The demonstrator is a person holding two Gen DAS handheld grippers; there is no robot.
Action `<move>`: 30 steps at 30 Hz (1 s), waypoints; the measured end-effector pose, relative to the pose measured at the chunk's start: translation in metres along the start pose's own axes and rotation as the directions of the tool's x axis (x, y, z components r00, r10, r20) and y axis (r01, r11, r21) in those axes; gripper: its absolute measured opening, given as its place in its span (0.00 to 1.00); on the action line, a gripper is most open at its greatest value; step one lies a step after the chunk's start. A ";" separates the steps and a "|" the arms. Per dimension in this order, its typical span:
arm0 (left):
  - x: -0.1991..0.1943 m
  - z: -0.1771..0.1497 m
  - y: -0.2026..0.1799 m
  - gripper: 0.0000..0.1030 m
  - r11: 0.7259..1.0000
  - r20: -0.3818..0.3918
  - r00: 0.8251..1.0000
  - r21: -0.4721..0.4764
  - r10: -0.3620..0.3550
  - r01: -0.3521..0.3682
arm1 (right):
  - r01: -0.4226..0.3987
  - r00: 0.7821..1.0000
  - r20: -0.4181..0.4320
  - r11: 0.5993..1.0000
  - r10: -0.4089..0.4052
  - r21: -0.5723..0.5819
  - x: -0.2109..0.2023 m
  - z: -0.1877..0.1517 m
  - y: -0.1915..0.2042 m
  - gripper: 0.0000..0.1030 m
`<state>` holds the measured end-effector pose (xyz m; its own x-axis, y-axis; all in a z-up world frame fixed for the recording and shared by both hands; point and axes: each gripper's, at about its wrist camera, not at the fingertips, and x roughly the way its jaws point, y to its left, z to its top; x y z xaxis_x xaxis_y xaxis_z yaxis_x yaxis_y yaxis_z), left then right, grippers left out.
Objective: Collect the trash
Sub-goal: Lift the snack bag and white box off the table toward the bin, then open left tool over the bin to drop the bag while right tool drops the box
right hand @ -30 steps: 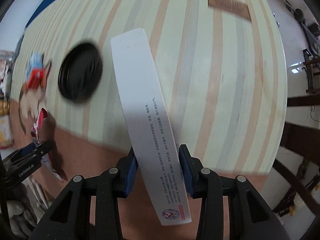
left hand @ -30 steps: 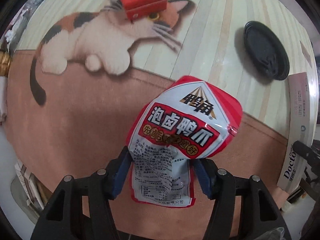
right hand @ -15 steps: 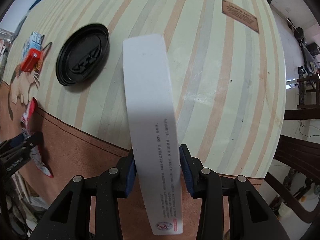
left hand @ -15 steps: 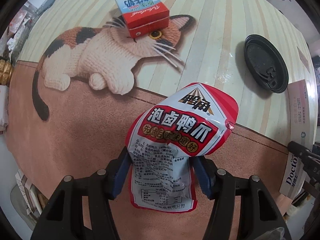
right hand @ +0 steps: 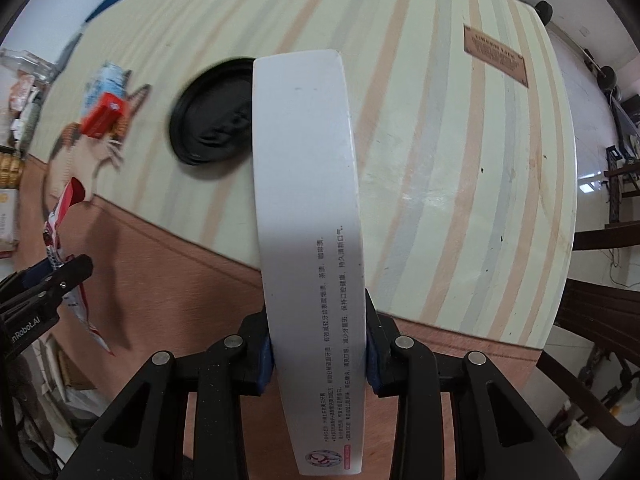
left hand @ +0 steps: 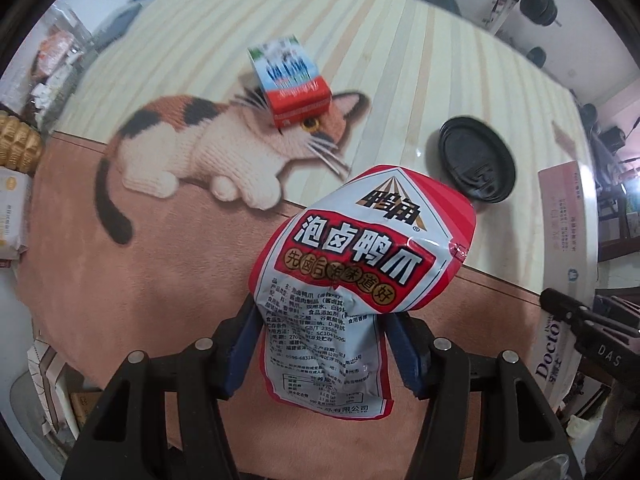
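Observation:
My left gripper (left hand: 324, 344) is shut on a red and white snack packet (left hand: 360, 264), held up above the table; the same packet (right hand: 66, 216) and the left gripper (right hand: 48, 284) show at the left edge of the right wrist view. My right gripper (right hand: 318, 350) grips a long white toothpaste box (right hand: 308, 208), its jaws closing tighter on the box's sides. That box (left hand: 564, 232) appears at the right edge of the left wrist view. A red and blue milk carton (left hand: 290, 80) lies on the printed cat's head. A black cup lid (left hand: 476, 160) rests on the striped cloth.
The table wears a striped cloth (right hand: 460, 160) with a brown border and a printed cat (left hand: 192, 152). Packets and boxes (left hand: 16, 208) crowd the left edge. A dark chair (right hand: 600, 320) stands past the table's right side. A brown label patch (right hand: 496, 56) sits at the far corner.
The left gripper has risen with the packet, so the carton and cat look smaller and farther. The right gripper has carried the box leftward; it now overlaps the black lid.

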<state>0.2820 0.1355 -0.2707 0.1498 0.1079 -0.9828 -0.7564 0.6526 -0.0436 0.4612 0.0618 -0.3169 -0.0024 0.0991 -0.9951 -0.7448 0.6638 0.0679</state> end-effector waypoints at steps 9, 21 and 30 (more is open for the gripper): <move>-0.076 -0.064 0.036 0.55 0.998 0.078 0.995 -0.009 -0.055 0.055 | -0.080 0.991 0.108 0.996 0.083 -0.029 -0.058 -0.068 0.034 0.36; -0.080 -0.208 0.093 0.55 0.987 0.083 0.984 -0.025 -0.158 0.160 | -0.146 0.980 0.136 0.989 0.145 0.000 -0.091 -0.261 0.105 0.36; 0.016 -0.305 0.135 0.55 0.979 -0.118 0.983 -0.163 -0.142 0.122 | -0.171 0.981 -0.104 0.984 0.166 -0.040 0.004 -0.391 0.140 0.36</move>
<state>-0.0121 -0.0034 -0.3474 0.1795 -0.0749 -0.9809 -0.8259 0.5303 -0.1916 0.0965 -0.1346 -0.3392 -0.1957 0.1300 -0.9720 -0.7593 0.6072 0.2341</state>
